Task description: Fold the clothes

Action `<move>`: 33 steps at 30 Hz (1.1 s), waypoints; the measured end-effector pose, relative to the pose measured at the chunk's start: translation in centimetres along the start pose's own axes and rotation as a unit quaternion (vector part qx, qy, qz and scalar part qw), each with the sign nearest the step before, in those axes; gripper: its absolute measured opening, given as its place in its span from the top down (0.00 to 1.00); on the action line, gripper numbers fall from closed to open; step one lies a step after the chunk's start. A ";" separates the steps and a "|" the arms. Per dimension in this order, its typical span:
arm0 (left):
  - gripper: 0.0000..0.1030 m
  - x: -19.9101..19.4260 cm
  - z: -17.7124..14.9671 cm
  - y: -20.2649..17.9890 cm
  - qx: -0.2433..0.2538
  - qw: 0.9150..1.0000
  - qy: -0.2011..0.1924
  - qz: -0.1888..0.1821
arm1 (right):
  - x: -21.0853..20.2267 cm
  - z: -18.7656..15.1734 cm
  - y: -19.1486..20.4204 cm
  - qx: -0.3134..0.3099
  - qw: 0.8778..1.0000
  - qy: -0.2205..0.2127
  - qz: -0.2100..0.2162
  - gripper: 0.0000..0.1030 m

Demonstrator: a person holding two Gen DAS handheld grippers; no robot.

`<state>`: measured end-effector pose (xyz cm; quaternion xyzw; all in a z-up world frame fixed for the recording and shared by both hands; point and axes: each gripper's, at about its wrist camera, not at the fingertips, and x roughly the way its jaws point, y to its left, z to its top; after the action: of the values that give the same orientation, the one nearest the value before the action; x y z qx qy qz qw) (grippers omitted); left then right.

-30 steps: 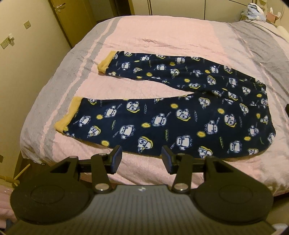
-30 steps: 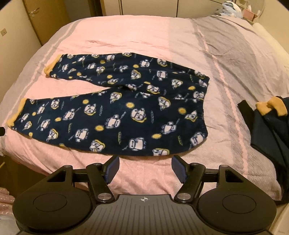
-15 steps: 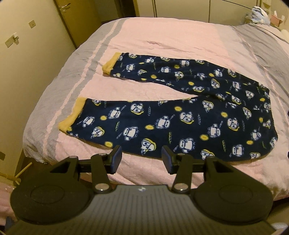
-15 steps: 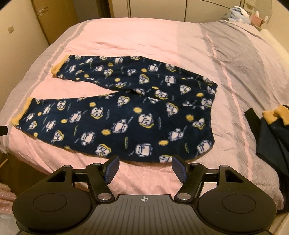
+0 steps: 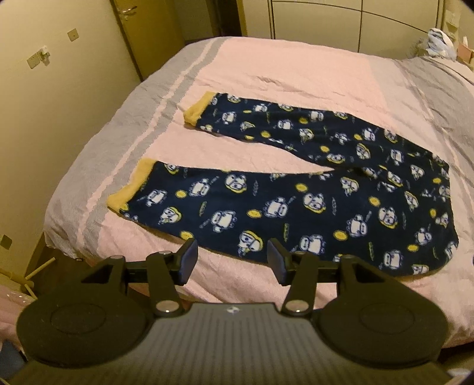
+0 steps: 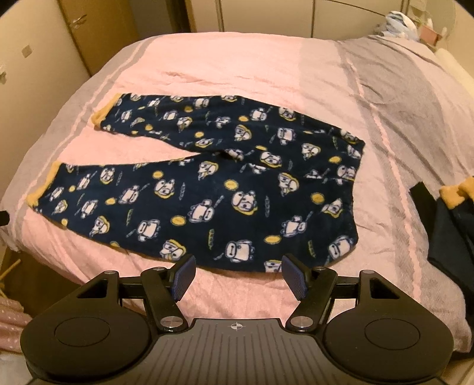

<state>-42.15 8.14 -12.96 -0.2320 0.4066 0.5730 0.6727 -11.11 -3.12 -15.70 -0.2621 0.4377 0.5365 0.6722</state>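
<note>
Navy fleece pyjama trousers (image 5: pixel 296 189) (image 6: pixel 213 189) with white cartoon figures and yellow cuffs lie flat on the pink and grey bedspread (image 5: pixel 281 83) (image 6: pixel 237 68). Their legs point left and are spread apart; the waist is at the right. My left gripper (image 5: pixel 232 260) hovers above the near edge of the lower leg; its jaws are opening and hold nothing. My right gripper (image 6: pixel 238 275) hangs over the near edge close to the waist, open and empty.
A second dark garment with yellow cuffs (image 6: pixel 450 219) lies at the bed's right edge. The bed's left edge drops to the floor by a beige wall (image 5: pixel 44 103) and a wooden door (image 5: pixel 142 29). Wardrobe doors (image 6: pixel 340 14) and a bundle of cloth (image 6: pixel 397 23) stand at the far end.
In both views the trousers sit lower in the picture and look slightly larger, and more of the far wall shows. The left jaws stand slightly wider apart. The trousers themselves have not shifted.
</note>
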 end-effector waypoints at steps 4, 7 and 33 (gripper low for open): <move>0.50 0.1 0.7 0.9 -0.006 1.000 -0.008 -0.006 | -0.1 0.2 -1.8 0.040 0.999 -0.020 -0.007 0.34; 0.43 0.4 1.1 1.4 -0.002 1.000 -0.016 -0.012 | -0.4 0.6 -3.2 0.070 0.997 -0.044 -0.003 0.34; 0.39 22.9 16.6 -7.6 0.245 0.945 0.004 -0.217 | 13.1 7.9 -6.7 0.193 0.978 -0.033 -0.071 0.34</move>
<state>-29.90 32.63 -23.38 -0.1446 0.4767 0.2953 0.8152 -1.79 7.93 -24.11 -0.1402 0.4904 0.4015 0.7607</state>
